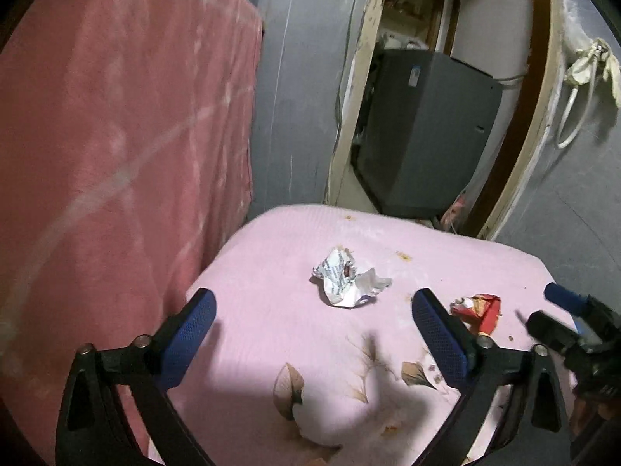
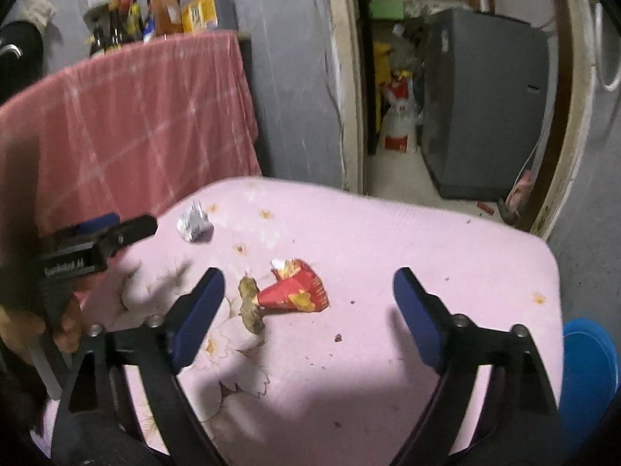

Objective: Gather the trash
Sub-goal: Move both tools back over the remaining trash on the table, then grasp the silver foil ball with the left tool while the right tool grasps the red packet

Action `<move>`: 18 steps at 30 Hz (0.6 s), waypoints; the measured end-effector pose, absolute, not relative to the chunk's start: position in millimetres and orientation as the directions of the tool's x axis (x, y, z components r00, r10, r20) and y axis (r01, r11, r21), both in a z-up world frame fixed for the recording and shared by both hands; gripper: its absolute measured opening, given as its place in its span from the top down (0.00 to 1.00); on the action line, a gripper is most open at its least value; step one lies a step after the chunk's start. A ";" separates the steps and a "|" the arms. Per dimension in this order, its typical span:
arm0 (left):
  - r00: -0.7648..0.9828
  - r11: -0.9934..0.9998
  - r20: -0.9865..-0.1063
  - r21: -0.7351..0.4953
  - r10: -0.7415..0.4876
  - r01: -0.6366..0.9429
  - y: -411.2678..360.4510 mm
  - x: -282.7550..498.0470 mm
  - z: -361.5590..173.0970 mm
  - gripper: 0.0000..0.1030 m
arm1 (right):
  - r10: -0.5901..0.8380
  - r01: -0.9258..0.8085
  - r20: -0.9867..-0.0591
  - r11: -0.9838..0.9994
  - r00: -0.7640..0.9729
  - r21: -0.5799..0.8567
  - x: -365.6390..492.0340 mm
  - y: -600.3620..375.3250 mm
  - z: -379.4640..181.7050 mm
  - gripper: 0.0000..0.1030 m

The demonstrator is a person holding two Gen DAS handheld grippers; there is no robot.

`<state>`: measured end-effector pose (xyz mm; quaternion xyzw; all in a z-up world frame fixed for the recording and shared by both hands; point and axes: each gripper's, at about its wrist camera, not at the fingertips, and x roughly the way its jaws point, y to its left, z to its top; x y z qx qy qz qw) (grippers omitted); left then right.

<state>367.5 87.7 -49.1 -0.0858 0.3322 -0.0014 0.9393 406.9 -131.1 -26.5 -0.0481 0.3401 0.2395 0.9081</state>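
Left gripper (image 1: 314, 324): fingers (image 1: 190, 339) spread wide, nothing between the pads, tilted down over the pink-covered counter (image 1: 485, 268). Crumpled white wrapper (image 1: 347, 281) lying ahead of the gap, roughly centred between the two fingers, clear of both.

Right gripper (image 2: 308, 314): fingers (image 2: 421, 322) likewise parted and empty, angled down at the same surface. Red snack packet (image 2: 297, 287) lying ahead of the gap, nearer the left finger, touching neither. Just beside the packet's narrow end, apparently touching it, a brownish lump of scrap (image 2: 250, 305), soft-looking, kind not clear.

Judged by look: both wrappers featherweight, thin, crushable, no risk of breakage. White wrapper already balled, springy folds, best pinched across its bulky middle rather than a loose flap, which would likely slide out or tear. Red packet glossy, probably slippery; flattened cone shape, so best taken across the wider, crumpled end where the folds give the pads something to bite. Likely to skid over the cloth if nudged by one finger first. Cloth cover soft, apt to bunch up under a low pinch.

Farther out: crumbs (image 2: 338, 337) scattered on the cloth, too small for the fingers.
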 end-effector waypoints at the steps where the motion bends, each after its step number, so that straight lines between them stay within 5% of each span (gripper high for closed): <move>1: 0.764 0.983 -0.641 -0.177 -0.078 -0.049 89.8 372.4 -52.1 0.18 | 0.400 -0.471 -0.654 0.879 0.643 0.075 409.0 -129.3 -29.4 0.22; 18: 0.662 0.955 -0.712 -0.295 -0.234 0.020 89.3 408.8 -67.7 0.67 | 0.371 -0.455 -0.783 0.881 0.499 0.128 441.4 -117.1 -55.6 0.56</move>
